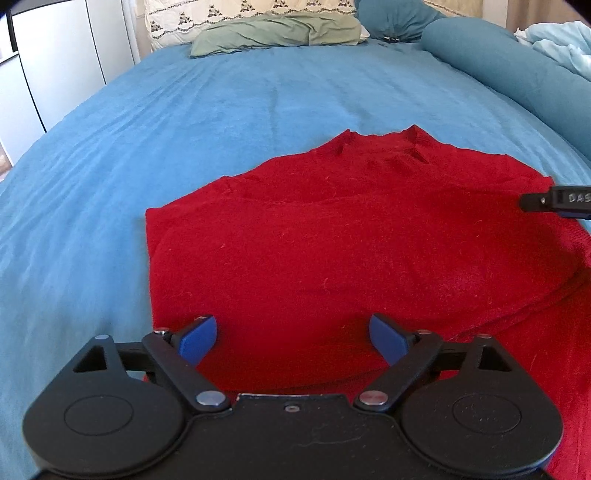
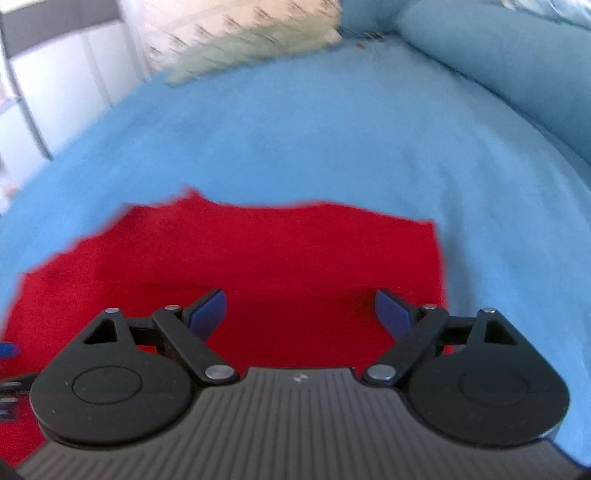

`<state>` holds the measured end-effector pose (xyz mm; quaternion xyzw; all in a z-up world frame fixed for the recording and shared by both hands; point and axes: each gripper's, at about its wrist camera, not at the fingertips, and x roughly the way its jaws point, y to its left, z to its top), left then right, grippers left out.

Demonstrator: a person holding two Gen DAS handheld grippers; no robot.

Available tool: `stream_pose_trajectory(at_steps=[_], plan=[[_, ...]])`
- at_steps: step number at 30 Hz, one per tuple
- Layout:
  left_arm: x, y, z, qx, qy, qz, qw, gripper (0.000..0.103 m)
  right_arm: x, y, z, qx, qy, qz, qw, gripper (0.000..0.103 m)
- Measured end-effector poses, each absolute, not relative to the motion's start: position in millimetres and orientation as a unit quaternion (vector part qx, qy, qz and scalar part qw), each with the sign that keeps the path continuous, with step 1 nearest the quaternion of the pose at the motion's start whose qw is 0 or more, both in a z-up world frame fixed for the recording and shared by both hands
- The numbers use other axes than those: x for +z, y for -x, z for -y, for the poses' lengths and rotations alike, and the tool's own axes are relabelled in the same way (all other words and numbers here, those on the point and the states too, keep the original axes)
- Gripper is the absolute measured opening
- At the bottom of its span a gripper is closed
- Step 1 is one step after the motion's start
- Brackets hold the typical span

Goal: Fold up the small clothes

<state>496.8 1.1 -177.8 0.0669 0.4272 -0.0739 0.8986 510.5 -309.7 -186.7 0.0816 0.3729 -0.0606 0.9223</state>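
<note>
A red knitted garment (image 1: 332, 240) lies spread on the blue bedsheet (image 1: 184, 122), with a fold line running across its right side. My left gripper (image 1: 293, 338) is open, its blue pads (image 1: 197, 339) just above the garment's near edge, holding nothing. My right gripper (image 2: 301, 314) is open and empty over the garment (image 2: 258, 251) near its right edge. The right wrist view is motion-blurred. A tip of the right gripper (image 1: 554, 201) shows at the right edge of the left wrist view.
Pillows (image 1: 273, 31) lie at the head of the bed. A teal bolster (image 1: 517, 70) runs along the right side. White cabinets (image 1: 55, 55) stand to the left of the bed. The blue sheet (image 2: 332, 140) spreads beyond the garment.
</note>
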Motion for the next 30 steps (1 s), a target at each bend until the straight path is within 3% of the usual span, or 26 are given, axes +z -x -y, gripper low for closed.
stream_pose_trajectory(at_steps=[7, 13, 19, 22, 30], plan=[[-179, -489, 1, -0.060, -0.072, -0.413, 0.906, 0.095, -182, -505, 328, -0.036, -0.074, -0.364, 0.928, 0.103], [-149, -467, 3, -0.032, -0.061, -0.371, 0.926, 0.094, -132, -480, 334, -0.019, -0.085, -0.303, 0.949, 0.103], [-85, -410, -2, -0.039, -0.039, -0.332, 0.942, 0.095, -68, -400, 339, 0.004, -0.094, -0.253, 0.963, 0.103], [-55, -371, -12, -0.042, -0.030, -0.302, 0.952, 0.103, -40, -353, 339, 0.018, -0.102, -0.236, 0.966, 0.103], [-21, -271, -36, -0.044, -0.013, -0.278, 0.959, 0.103, -11, -214, 336, 0.015, -0.084, -0.218, 0.972, 0.103]])
